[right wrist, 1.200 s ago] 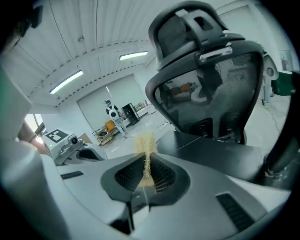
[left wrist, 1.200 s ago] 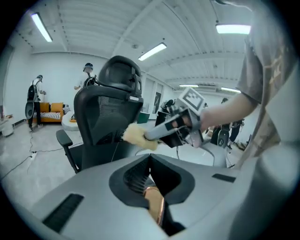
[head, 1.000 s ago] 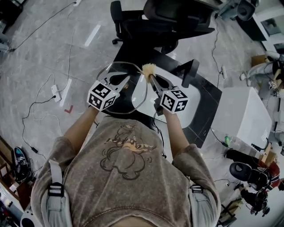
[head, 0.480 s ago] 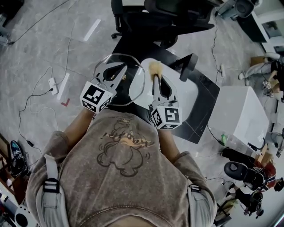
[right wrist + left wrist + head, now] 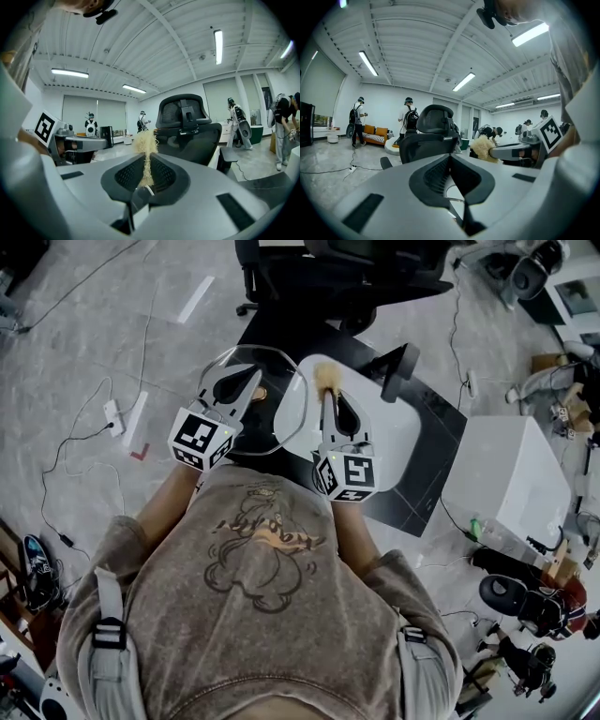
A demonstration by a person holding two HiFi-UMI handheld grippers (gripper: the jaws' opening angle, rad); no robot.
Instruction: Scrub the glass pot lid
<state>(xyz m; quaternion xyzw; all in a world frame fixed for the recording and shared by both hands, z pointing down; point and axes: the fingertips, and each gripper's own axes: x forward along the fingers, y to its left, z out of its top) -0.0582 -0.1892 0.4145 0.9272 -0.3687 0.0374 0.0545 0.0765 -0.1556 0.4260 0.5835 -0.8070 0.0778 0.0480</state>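
Gripping right tool [image 5: 146, 159]: clenched on a straw-coloured scrubber [image 5: 145, 140], its tuft standing out past the tips
Left tool [image 5: 451, 164]: clamped on the edge of the glass pot lid [image 5: 274, 427], the thin rim running in between its jaws
Lid: held up in the air over the left part of the black table [image 5: 431, 456]; a white board [image 5: 394, 432] lies on the table below and to its right
Scrubber to lid: in the head view the tuft sits just beside the lid's right rim; whether they touch cannot be told
Around: an office chair [image 5: 347, 277] beyond the table, and cables on the floor [image 5: 84, 334]
Step in hand: by judgement the scrubbing itself, one tool steadying the lid and the other bringing the scrubber to it; how much glass is already done cannot be read
Next move calls for: a firm hold on the rim and the scrubber pressed flat and swept across the glass, lightly enough that the lid does not twist in the left tool
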